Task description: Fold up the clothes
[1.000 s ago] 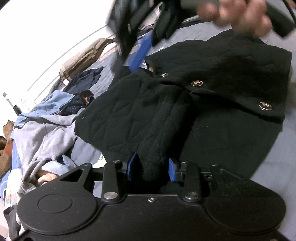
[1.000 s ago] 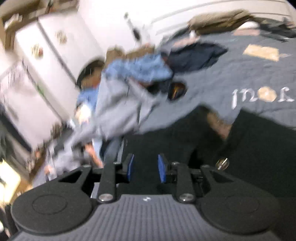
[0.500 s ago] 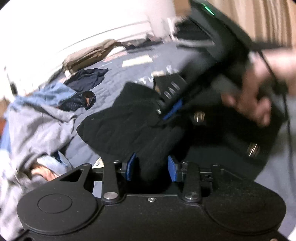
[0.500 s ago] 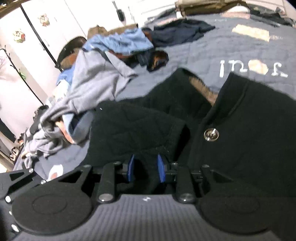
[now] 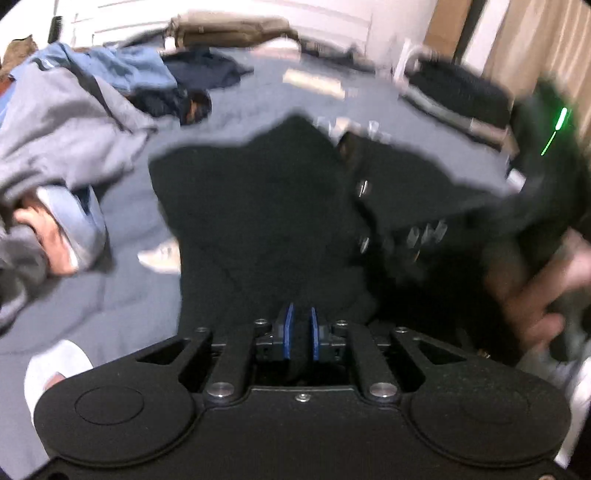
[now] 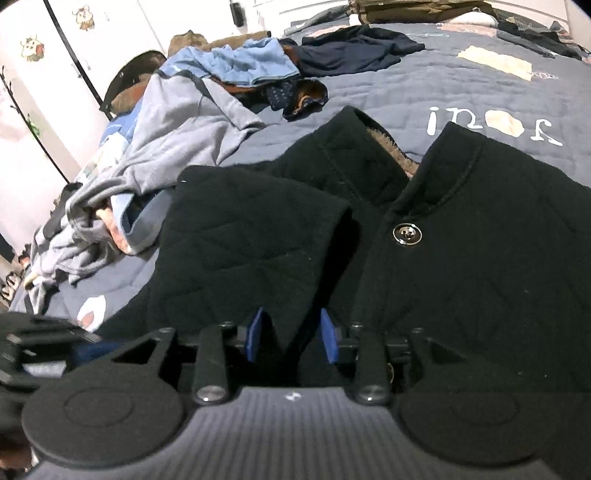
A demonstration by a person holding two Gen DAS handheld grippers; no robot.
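A black quilted jacket point(image 6: 480, 258) with metal snap buttons point(image 6: 407, 234) lies on the blue-grey bed quilt point(image 6: 461, 85); its sleeve point(image 6: 251, 251) is folded over the front. My left gripper point(image 5: 300, 332) is closing, its blue pads nearly together and pinching a fold of the jacket point(image 5: 266, 206). My right gripper point(image 6: 291, 336) is opening: the sleeve's edge lies between its pads, loose and not pressed. In the left wrist view the right gripper body point(image 5: 535, 184) and a hand point(image 5: 535, 302) are blurred at the right.
A heap of grey and light-blue clothes point(image 6: 177, 122) lies to the left of the jacket, with a navy garment point(image 6: 354, 51) behind it. Tan folded items point(image 6: 417, 9) sit at the far edge. A dark folded stack point(image 5: 461, 92) is at the back right.
The left pads have closed on the jacket fabric and the left gripper has rolled. The right pads have spread apart around the sleeve edge, and the right gripper has sunk towards the jacket.
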